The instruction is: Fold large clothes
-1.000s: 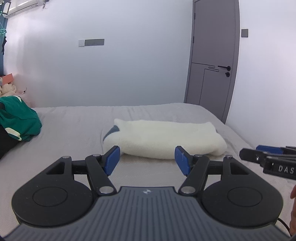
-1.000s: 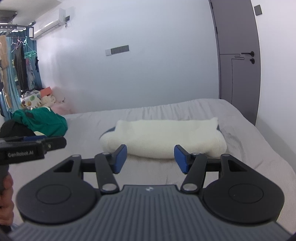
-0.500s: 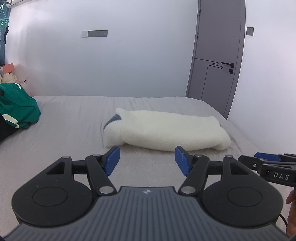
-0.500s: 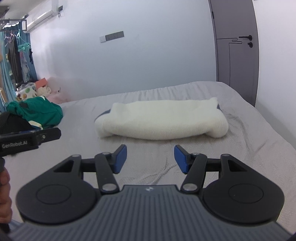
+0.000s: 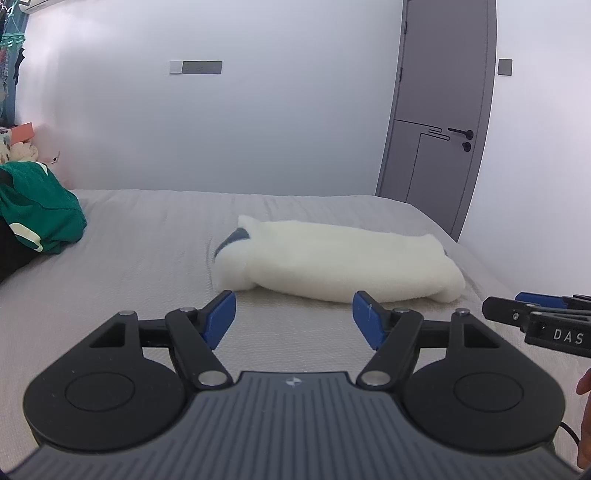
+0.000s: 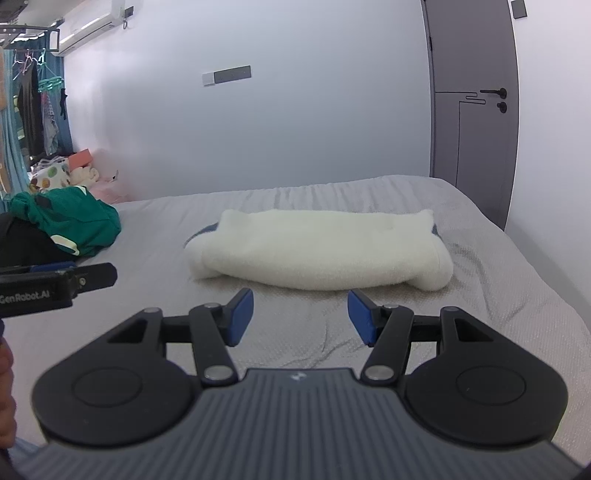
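Above bed [image 5: 129,258], both claws [image 5: 293,317] [image 6: 300,314] agape.

Pale wall [image 5: 258,129] behind, evenly lit, with a small grey switch panel [image 5: 195,67] high on it. Grey door [image 5: 439,122] at right, shut, black handle [image 5: 461,132] and a round lock below it; grey switch [image 5: 504,67] just beside the frame. Air conditioner [image 6: 92,27] up at the left corner. Hanging clothes [image 6: 33,107] on a rack at far left. Grey bed [image 6: 498,280] filling the foreground, sheet lightly wrinkled.
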### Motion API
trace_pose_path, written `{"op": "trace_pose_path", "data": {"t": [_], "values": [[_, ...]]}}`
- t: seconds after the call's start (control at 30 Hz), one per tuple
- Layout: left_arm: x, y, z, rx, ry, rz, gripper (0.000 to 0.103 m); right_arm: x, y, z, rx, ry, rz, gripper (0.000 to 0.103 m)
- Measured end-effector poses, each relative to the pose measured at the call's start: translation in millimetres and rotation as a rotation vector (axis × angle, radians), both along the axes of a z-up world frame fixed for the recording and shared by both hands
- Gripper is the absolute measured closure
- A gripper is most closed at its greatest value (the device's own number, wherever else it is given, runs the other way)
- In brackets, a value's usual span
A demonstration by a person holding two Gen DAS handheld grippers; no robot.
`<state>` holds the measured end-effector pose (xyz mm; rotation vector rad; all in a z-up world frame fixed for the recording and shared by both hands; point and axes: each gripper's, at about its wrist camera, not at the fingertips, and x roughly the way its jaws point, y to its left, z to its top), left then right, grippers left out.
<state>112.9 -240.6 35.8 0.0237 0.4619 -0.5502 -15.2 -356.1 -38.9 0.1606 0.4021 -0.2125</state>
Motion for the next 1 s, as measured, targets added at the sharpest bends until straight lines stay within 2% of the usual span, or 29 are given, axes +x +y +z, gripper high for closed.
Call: {"op": "trace_pose_path", "data": {"t": [1.0], "values": [[-0.2, -0.8, 0.9, -0.006, 0.007, 0.007, 0.022, -0.8, -4.9, 2.5, 0.008, -0.002, -0.018, 0.043]]}}
